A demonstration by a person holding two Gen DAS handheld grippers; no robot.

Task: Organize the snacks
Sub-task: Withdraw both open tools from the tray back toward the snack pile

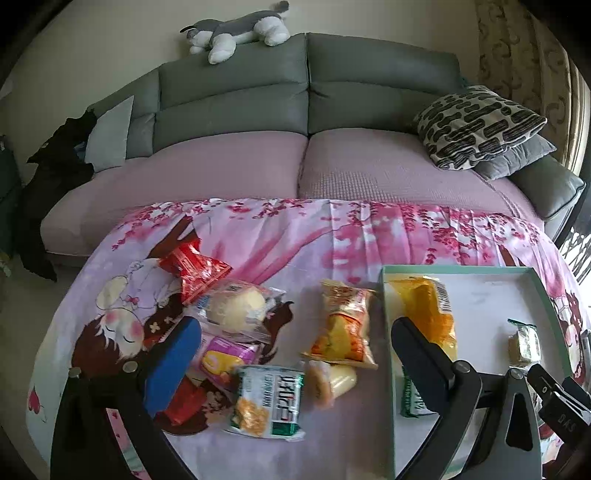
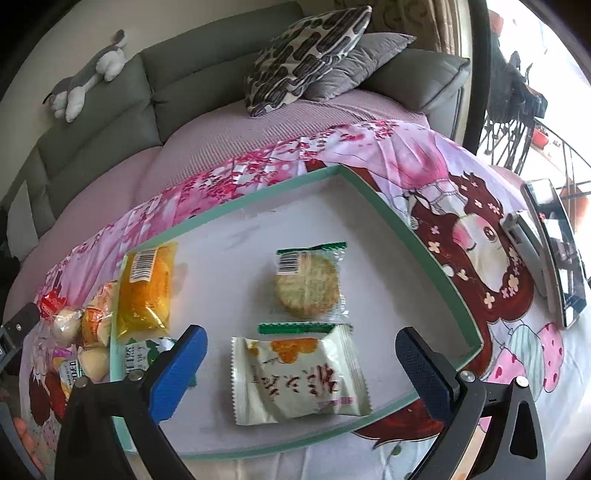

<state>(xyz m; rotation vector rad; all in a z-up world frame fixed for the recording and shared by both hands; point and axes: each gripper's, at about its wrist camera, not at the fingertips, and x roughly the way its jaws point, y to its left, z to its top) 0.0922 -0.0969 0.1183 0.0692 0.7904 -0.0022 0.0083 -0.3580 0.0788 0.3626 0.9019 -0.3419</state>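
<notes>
A shallow green-rimmed tray (image 2: 373,192) lies on the pink cartoon cloth. In it are a yellow cake packet (image 2: 146,288), a round biscuit packet (image 2: 308,284), a white sachet (image 2: 299,373) and a green-white packet (image 2: 147,354). My right gripper (image 2: 299,358) is open and empty above the white sachet. My left gripper (image 1: 291,350) is open and empty over the loose snacks left of the tray (image 1: 458,271): an orange packet (image 1: 343,328), a green-white packet (image 1: 269,402), a bun packet (image 1: 236,306), a pink packet (image 1: 229,358) and a red packet (image 1: 195,269).
A grey sofa (image 1: 306,92) with pink seat covers stands behind the table, with patterned cushions (image 1: 476,125) and a plush dog (image 1: 236,29). A phone (image 2: 557,251) and a silver object (image 2: 524,236) lie right of the tray. The right gripper's body shows in the left wrist view (image 1: 554,391).
</notes>
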